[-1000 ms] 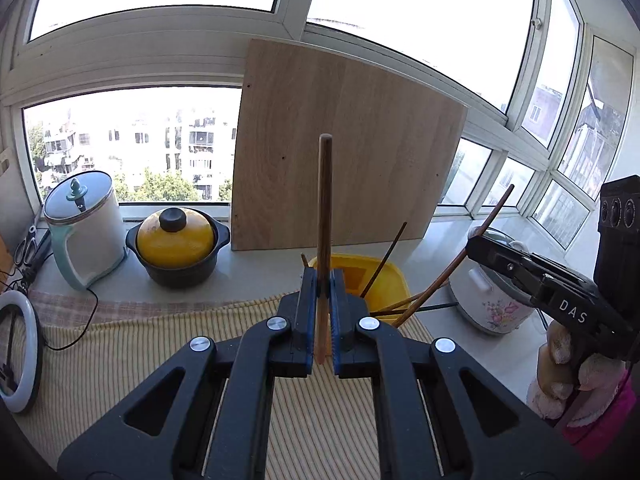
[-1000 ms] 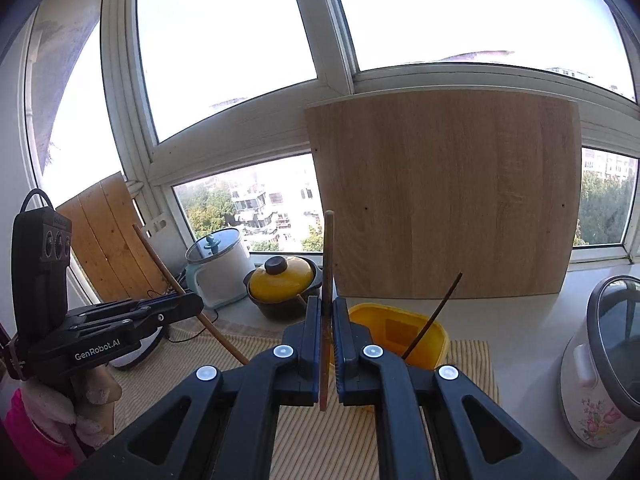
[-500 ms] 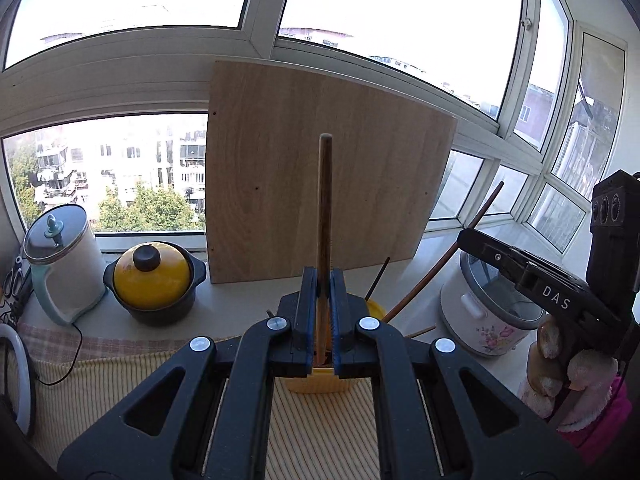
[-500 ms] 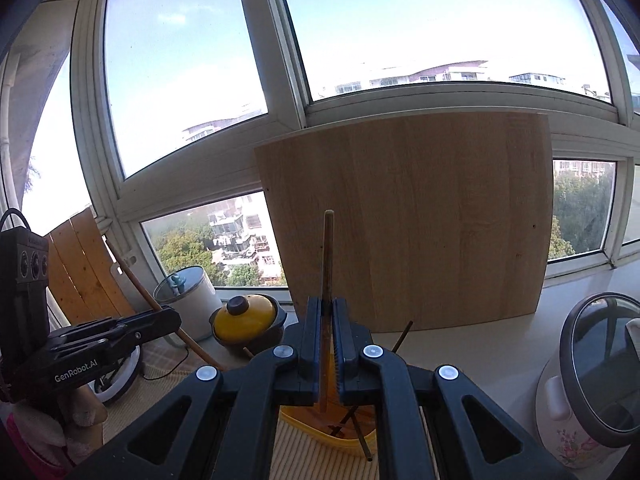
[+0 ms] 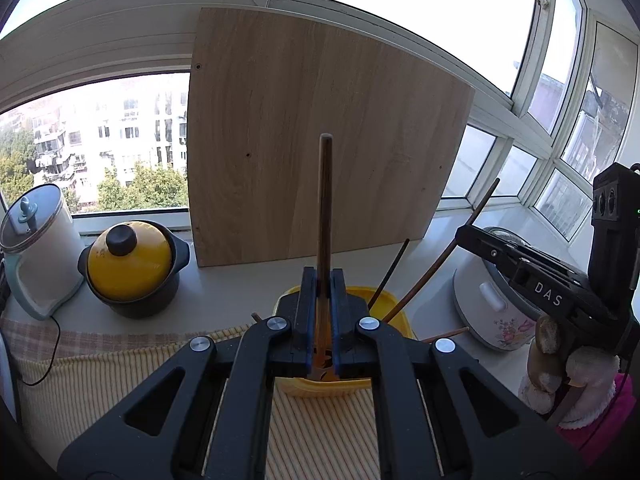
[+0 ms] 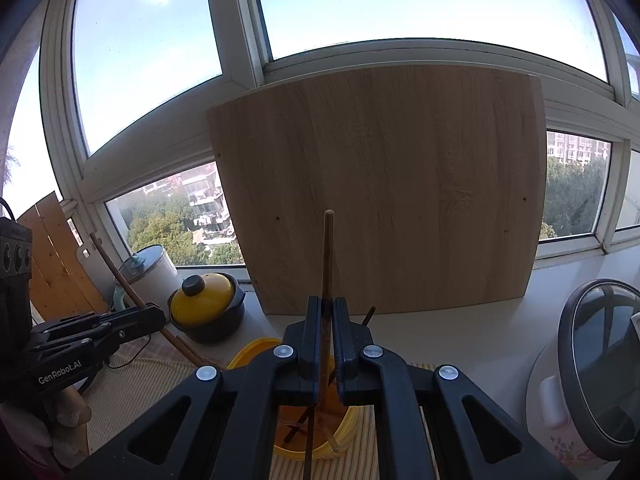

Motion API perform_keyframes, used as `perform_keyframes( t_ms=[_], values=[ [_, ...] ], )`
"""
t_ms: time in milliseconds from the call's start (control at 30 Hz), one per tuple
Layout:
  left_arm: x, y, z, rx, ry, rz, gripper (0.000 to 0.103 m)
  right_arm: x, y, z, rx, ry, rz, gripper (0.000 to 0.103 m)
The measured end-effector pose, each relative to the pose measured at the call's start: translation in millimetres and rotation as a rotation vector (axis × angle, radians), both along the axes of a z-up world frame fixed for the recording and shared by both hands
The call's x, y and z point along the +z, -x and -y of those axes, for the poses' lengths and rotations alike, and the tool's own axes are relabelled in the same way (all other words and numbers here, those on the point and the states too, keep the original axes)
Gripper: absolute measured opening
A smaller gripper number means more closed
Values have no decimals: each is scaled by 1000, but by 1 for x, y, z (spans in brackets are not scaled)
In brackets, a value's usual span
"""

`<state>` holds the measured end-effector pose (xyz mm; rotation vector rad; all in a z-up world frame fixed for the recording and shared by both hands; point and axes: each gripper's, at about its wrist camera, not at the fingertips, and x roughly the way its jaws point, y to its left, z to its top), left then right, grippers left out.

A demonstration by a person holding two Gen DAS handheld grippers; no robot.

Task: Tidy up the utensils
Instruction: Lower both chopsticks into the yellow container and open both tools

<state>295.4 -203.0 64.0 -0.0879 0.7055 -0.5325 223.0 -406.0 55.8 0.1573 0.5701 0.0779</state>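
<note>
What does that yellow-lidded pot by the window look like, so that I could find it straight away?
Start at the big wooden board leaning against the window. Just left of its foot, on the pale sill, stands the squat black pot, beside a taller white kettle. Its domed yellow lid with a round black knob marks it out.

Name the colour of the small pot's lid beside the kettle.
Yellow lid with a black knob; clearest in the left wrist view.

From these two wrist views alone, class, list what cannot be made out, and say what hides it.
- Left wrist view: most of the yellow container and its contents, hidden behind the left tongs.
- Right wrist view: the lower tip of the chopstick held by the right tongs, cut off by the bottom edge.
- Right wrist view: the rice cooker, cut by the right edge.
</note>
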Motion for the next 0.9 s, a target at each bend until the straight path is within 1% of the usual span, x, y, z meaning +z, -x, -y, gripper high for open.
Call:
perform_keyframes(
  t_ms=[200,433,733,867,900],
  values=[
    [-15,-8,6,-2,-8,-31,4,-16,-16,1,13,6,-41,3],
    [-25,-9,10,-11,-18,-55,4,-33,-30,2,21,-7,-87,3],
    [-31,-3,11,-20,-29,-71,4,-46,-28,3,21,-24,-123,4],
    [-28,1,11,-26,-35,-65,4,-46,-25,4,19,-28,-127,6],
    [-28,3,12,-26,-38,-61,4,-45,-23,3,19,-28,-125,7]
  ],
)
